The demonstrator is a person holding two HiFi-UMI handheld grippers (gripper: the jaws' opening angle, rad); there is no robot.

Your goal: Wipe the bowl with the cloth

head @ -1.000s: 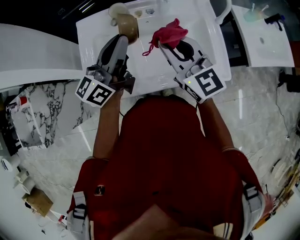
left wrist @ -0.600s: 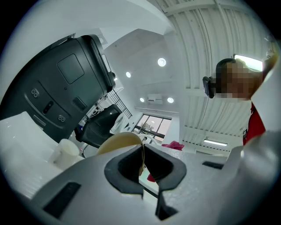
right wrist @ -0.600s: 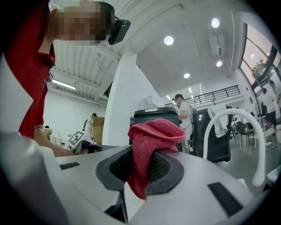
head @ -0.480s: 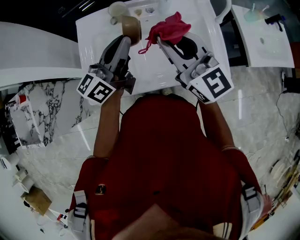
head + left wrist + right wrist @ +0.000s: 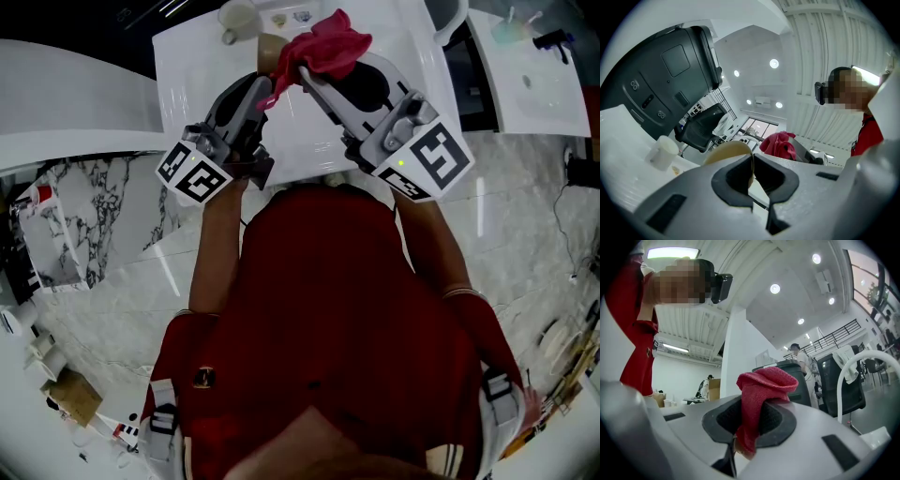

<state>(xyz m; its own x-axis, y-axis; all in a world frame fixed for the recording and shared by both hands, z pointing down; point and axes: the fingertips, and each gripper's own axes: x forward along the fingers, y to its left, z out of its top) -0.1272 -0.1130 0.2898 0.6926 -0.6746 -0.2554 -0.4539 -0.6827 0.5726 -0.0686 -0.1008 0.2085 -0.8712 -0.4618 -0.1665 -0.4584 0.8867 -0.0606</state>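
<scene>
Swung up and leftward since a second ago, bringing the cloth (image 5: 323, 42) over to the bowl (image 5: 269, 47). Far left: white cup (image 5: 236, 17) standing on the counter (image 5: 178, 66), untouched. Next, left claw (image 5: 262, 82) clamped on the tan bowl's rim, holding it tilted above the counter. Then the red cloth, bunched, overlapping the bowl's edge in the head view; actual contact impossible to confirm. Rightmost, right claw (image 5: 305, 75) pinched shut on that cloth. By the look of it, wiping only just starting, with nearly all the rubbing left to do.
</scene>
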